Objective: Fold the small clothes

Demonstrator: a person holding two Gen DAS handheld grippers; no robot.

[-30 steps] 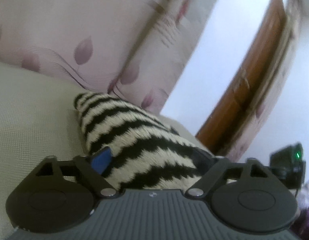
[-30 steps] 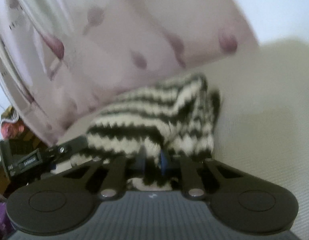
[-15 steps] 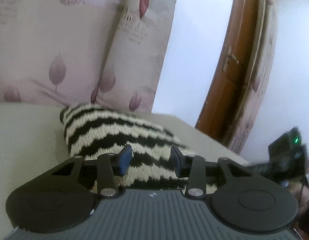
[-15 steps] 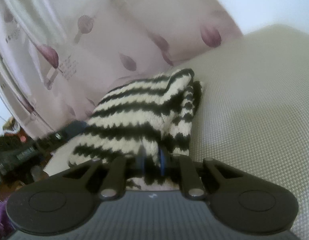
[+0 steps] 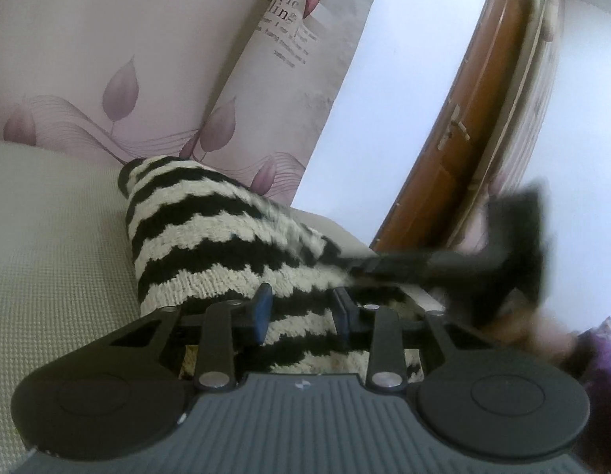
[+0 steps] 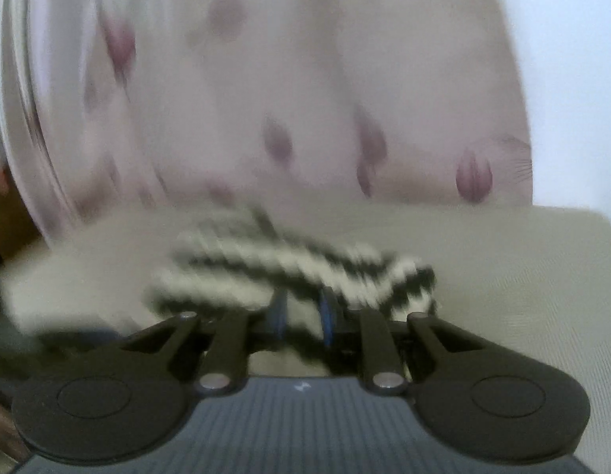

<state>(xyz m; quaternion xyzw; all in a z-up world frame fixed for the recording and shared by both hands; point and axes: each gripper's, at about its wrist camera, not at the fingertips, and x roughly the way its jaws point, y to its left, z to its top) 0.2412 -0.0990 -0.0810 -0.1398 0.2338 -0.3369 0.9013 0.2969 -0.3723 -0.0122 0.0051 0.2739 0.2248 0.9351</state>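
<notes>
A black-and-cream striped knit garment (image 5: 210, 245) lies folded on a beige cushion surface (image 5: 48, 256). My left gripper (image 5: 301, 310) sits low over its near edge, jaws partly open with knit between them, not clamped. The right gripper's dark body (image 5: 499, 245) shows blurred at the garment's far right end. In the right wrist view, which is motion-blurred, the garment (image 6: 266, 264) lies ahead and my right gripper (image 6: 303, 312) has its blue pads a small gap apart with striped fabric between them.
A pale curtain with purple leaf prints (image 5: 147, 59) hangs behind the cushion. A brown wooden door (image 5: 463, 138) and white wall stand to the right. Purple fabric (image 5: 601, 355) shows at the right edge. The cushion's far edge (image 6: 542, 217) runs right.
My left gripper went from wide open to narrower around the garment's near edge. The right gripper swung with the garment; its pads stand slightly wider apart and its view is blurred.
</notes>
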